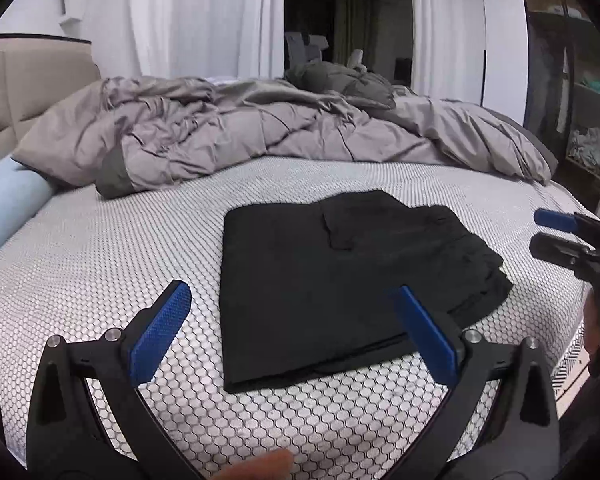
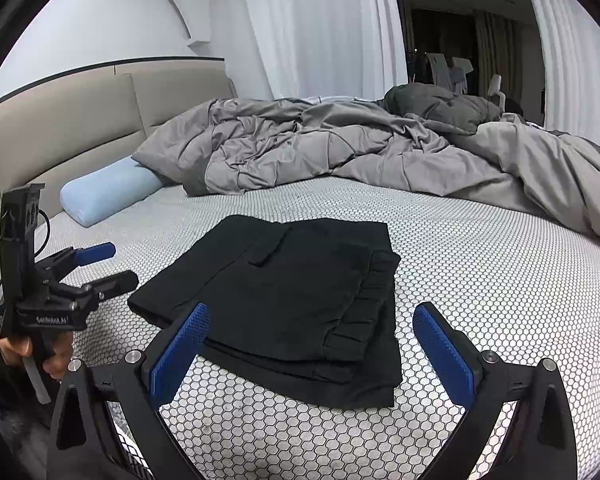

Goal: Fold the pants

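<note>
Pants: the black pants (image 2: pixel 288 300) lie folded on the bed (image 2: pixel 480 280).
Left gripper (image 1: pixel 296 312): wide open, holding nothing.
Right gripper (image 2: pixel 312 332): wide open, empty too.
Risk: a bump could mess up the folds.

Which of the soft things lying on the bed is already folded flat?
The black pants, stacked in a neat flat rectangle on the honeycomb-patterned mattress. The grey duvet behind is crumpled in a heap, and the light blue pillow is a roll.
</note>
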Demonstrator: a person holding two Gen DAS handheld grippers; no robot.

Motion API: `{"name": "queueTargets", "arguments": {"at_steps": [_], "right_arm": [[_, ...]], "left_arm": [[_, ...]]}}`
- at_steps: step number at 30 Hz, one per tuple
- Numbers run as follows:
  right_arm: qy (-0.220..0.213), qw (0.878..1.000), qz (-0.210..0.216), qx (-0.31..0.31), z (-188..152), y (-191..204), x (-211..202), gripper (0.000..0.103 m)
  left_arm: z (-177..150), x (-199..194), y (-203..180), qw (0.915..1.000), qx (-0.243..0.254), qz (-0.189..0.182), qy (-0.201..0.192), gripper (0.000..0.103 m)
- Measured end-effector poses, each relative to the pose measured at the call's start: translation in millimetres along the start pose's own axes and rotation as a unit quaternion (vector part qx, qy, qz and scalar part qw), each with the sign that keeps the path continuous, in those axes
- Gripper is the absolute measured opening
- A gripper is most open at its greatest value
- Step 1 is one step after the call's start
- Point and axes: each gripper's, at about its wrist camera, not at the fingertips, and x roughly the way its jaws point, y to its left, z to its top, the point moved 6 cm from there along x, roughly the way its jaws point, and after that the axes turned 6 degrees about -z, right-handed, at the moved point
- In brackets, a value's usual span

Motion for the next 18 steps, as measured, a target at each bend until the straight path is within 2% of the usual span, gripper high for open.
{"name": "queueTargets", "arguments": {"at_steps": [6,18], "right_arm": [[-0.004,1.0,-0.003,0.0,-0.1,0.6,-2.2,0.103],[0.001,1.0,-0.006,-0.013,-1.4,8.6,0.0,0.103]], "left_arm": [[3.9,-0.3,5.5,0.9999,-0.017,-0.002,-0.003,0.102],[3.8,1.4,3.1,1.0,-0.001,0.002,-0.006,0.102]]}}
